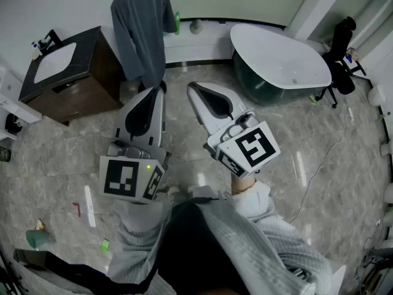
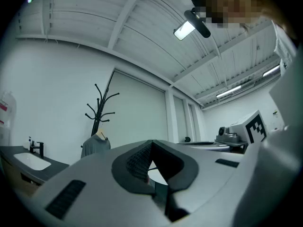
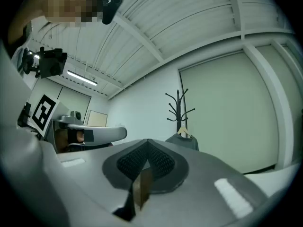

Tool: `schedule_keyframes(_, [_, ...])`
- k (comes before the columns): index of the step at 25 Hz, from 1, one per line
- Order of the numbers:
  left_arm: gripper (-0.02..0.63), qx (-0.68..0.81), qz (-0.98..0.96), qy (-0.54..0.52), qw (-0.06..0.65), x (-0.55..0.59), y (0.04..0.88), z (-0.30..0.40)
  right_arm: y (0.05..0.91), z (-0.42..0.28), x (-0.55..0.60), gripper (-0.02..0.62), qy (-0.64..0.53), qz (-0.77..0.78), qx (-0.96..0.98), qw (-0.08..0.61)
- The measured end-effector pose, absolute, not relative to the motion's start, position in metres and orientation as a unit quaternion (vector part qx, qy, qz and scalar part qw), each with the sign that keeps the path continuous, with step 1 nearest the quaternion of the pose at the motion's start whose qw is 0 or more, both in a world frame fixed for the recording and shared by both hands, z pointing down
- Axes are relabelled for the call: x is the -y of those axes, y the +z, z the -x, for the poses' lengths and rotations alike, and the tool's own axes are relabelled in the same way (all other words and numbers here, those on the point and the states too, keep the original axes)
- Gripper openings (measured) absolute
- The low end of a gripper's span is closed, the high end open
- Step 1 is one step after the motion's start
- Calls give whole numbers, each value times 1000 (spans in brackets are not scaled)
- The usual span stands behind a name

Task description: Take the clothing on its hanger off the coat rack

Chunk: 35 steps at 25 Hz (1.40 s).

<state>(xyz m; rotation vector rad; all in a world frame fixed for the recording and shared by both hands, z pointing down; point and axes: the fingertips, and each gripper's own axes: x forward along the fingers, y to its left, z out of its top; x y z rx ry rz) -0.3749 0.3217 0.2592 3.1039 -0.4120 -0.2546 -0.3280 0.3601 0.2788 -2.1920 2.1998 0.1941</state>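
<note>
Left gripper (image 2: 152,145) and right gripper (image 3: 147,143) were each pressed together, and nothing stood between the jaws of either one. They were held side by side over the marbled grey floor (image 1: 307,140) and pointed toward the far wall.

A white bathtub (image 1: 279,54) stood at the right of that wall. At the left was a dark wooden cabinet (image 1: 92,72) with a white sink (image 1: 54,62) set in its top.

Between the cabinet and the bathtub hung a grey shirt (image 1: 140,29). It was on a light wooden hanger (image 3: 184,133), and the hanger was hooked on a black coat rack (image 2: 100,108) with bare branching arms above it. Both gripper views showed the shirt small and well apart from the jaws, so neither gripper touched it.

A black office chair (image 1: 341,66) stood at the right of the bathtub, near the corner. On the ledge behind the shirt was a small green thing (image 1: 177,22); it seemed to be a bottle, but it was too small to be sure.
</note>
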Motion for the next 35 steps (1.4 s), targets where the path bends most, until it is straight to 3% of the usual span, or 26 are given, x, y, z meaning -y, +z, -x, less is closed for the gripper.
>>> schedule_keyframes(23, [5, 152, -984, -94, 19, -337, 270, 330, 293, 275, -397, 0, 53, 699, -712, 38])
schedule_keyframes(35, [5, 156, -985, -73, -2, -207, 282, 218, 307, 166, -263, 0, 50, 694, -717, 48])
